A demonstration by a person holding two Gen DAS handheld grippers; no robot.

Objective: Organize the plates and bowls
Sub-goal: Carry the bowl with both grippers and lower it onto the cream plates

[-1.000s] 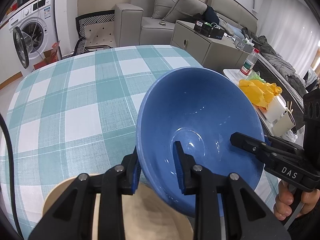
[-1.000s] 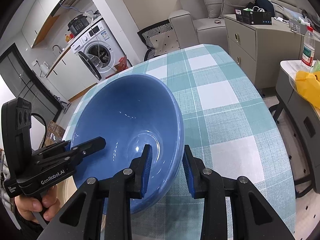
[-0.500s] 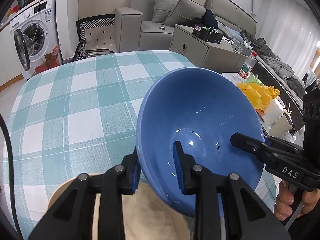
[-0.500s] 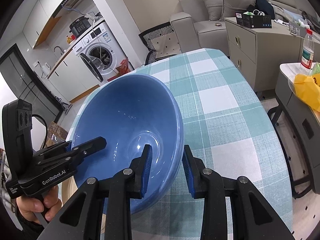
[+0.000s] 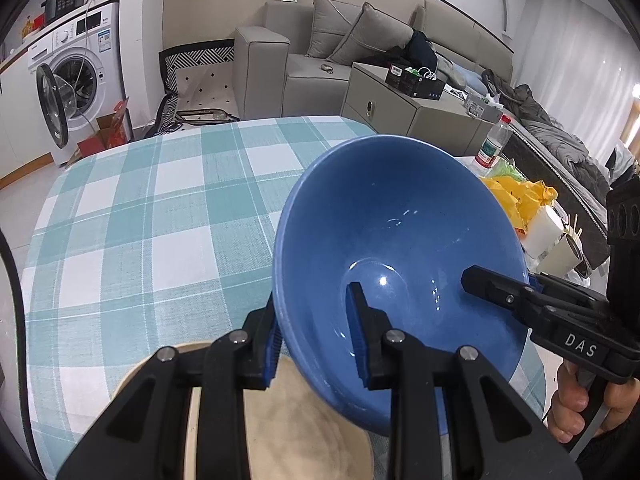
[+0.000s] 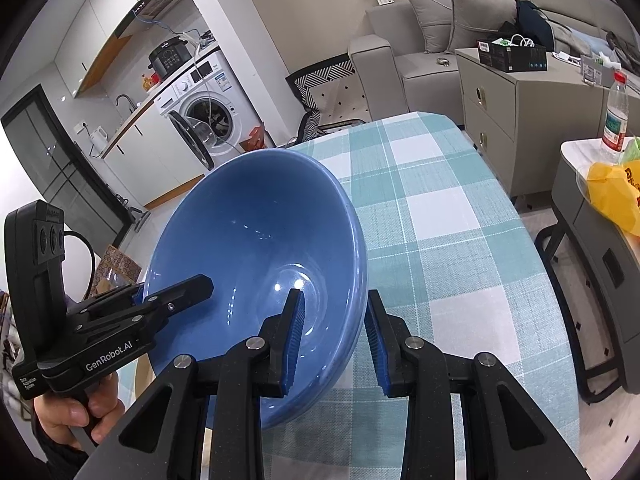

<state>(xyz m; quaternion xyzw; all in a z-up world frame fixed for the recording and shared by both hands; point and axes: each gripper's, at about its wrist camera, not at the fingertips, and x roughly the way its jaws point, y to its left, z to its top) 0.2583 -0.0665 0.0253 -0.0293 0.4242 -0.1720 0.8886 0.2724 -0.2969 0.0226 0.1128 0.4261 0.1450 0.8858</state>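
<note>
A large blue bowl [image 5: 400, 248] is held in the air above the checked table by both grippers. My left gripper [image 5: 316, 332] is shut on the bowl's left rim, one finger inside and one outside. My right gripper [image 6: 334, 336] is shut on the bowl [image 6: 256, 240] at its right rim in the same way. Each gripper shows in the other's view: the right one [image 5: 520, 300] and the left one [image 6: 160, 300]. A beige plate [image 5: 292, 420] lies on the table under the bowl, mostly hidden by my left gripper.
The round table has a teal and white checked cloth [image 5: 160, 216]. A side table [image 6: 600, 184] to the right holds a yellow bag [image 5: 520, 196] and a bottle [image 6: 614, 120]. A grey cabinet [image 6: 520, 92], sofa and washing machine [image 5: 76, 76] stand beyond.
Both grippers have lifted the bowl a little higher above the table; the table's far edge now sits lower in both views. The grip has not changed.
</note>
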